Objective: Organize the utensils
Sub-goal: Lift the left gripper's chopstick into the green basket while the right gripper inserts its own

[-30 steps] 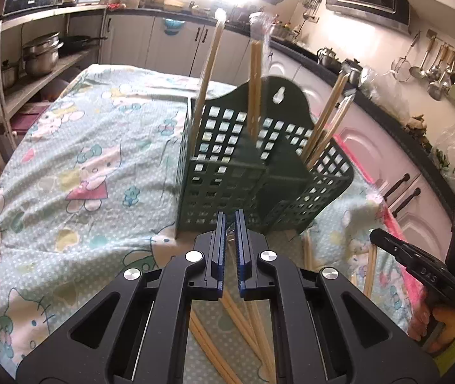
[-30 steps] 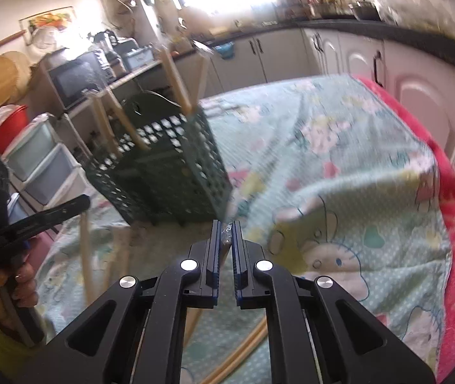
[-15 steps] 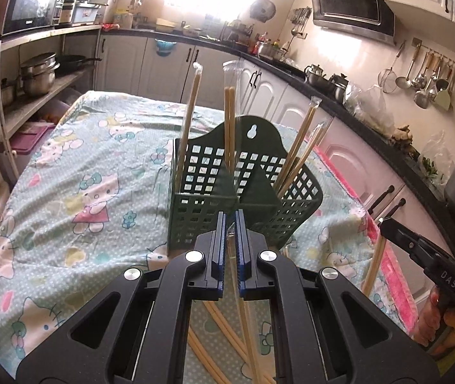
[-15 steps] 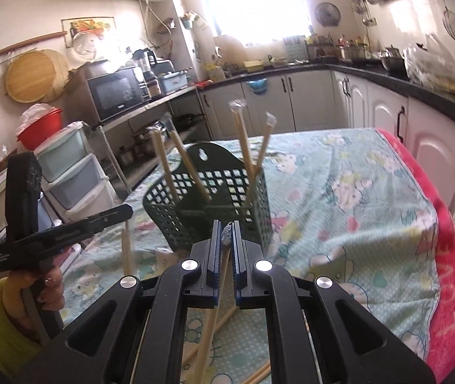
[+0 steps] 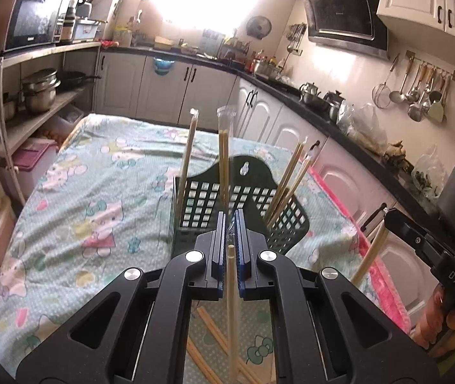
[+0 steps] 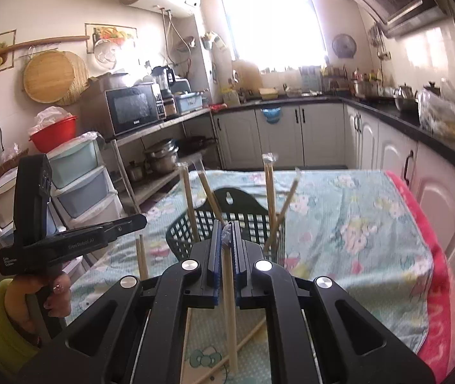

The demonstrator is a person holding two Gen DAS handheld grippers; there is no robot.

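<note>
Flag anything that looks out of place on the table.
Loose chopsticks lie crossed on the tablecloth in front of the green basket, not yet stowed with the upright ones. Each gripper, left and right, is shut on a wrapped pair hanging downward. Nothing looks spilled or damaged.

The dark green basket stands mid-frame on the tabletop, with wrapped chopsticks sticking up and fanning out of it, so the way in from above is crowded. Left of the basket the cloth lies open. Loose chopsticks litter the lower centre.
</note>
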